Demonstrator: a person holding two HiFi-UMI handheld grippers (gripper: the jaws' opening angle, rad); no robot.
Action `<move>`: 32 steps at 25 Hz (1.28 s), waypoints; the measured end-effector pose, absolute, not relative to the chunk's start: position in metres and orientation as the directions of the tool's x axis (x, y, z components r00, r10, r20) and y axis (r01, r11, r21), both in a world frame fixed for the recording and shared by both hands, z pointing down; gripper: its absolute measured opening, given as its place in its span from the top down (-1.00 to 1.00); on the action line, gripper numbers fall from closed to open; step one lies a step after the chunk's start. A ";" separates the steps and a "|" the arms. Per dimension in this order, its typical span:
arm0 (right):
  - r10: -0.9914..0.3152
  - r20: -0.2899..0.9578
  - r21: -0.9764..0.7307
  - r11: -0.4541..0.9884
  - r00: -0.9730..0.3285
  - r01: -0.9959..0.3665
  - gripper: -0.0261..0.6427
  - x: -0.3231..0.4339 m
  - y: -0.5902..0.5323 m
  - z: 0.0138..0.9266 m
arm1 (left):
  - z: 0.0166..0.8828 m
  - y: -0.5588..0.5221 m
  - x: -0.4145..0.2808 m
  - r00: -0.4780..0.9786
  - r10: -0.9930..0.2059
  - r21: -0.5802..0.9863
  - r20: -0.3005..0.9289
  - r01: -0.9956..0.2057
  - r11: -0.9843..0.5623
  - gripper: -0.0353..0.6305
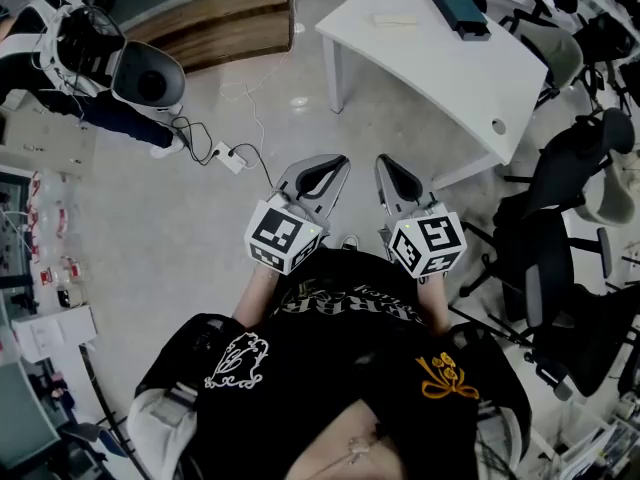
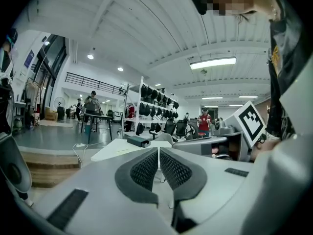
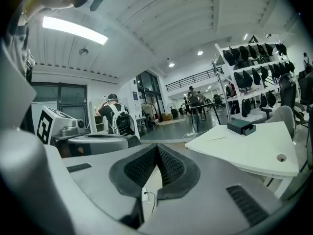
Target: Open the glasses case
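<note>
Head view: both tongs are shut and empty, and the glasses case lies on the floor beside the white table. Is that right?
Not quite. The glasses case lies on top of the white table, not down beside it; the head view shows that. The left tongs and right tongs are shut and empty, as you said.

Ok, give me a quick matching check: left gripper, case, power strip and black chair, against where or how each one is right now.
Things:
1. left gripper
2. case
3. power strip
4. black chair

Place or state:
A. on the white table
B. on the floor, left of that table
C. shut, nothing between the jaws
D. off to the person's right

Pairs: 1-C, 2-A, 3-B, 4-D.
</note>
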State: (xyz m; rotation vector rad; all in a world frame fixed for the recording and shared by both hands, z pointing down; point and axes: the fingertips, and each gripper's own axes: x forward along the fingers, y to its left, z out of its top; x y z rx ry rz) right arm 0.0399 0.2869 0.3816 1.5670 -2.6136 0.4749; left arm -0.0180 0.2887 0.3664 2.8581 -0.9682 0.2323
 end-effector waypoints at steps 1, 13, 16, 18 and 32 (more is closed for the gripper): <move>-0.849 0.206 -0.237 0.439 -0.486 -0.867 0.89 0.044 0.285 0.384 | 0.369 0.288 -0.014 0.780 -0.597 0.055 0.186 -0.615 -0.787 0.81; -0.824 0.220 -0.326 0.442 -0.522 -0.836 0.88 0.065 0.258 0.413 | 0.388 0.267 -0.008 0.723 -0.632 0.026 0.279 -0.664 -0.748 0.81; -0.822 0.223 -0.343 0.436 -0.523 -0.832 0.89 0.064 0.248 0.418 | 0.395 0.255 -0.013 0.711 -0.636 0.029 0.301 -0.673 -0.739 0.82; -0.824 0.229 -0.347 0.428 -0.518 -0.834 0.89 0.064 0.238 0.421 | 0.399 0.244 -0.013 0.715 -0.629 0.037 0.306 -0.669 -0.742 0.82; -0.866 0.296 -0.330 0.304 -0.404 -0.894 0.89 0.073 0.088 0.434 | 0.409 0.087 -0.004 0.799 -0.521 0.048 0.299 -0.558 -0.829 0.81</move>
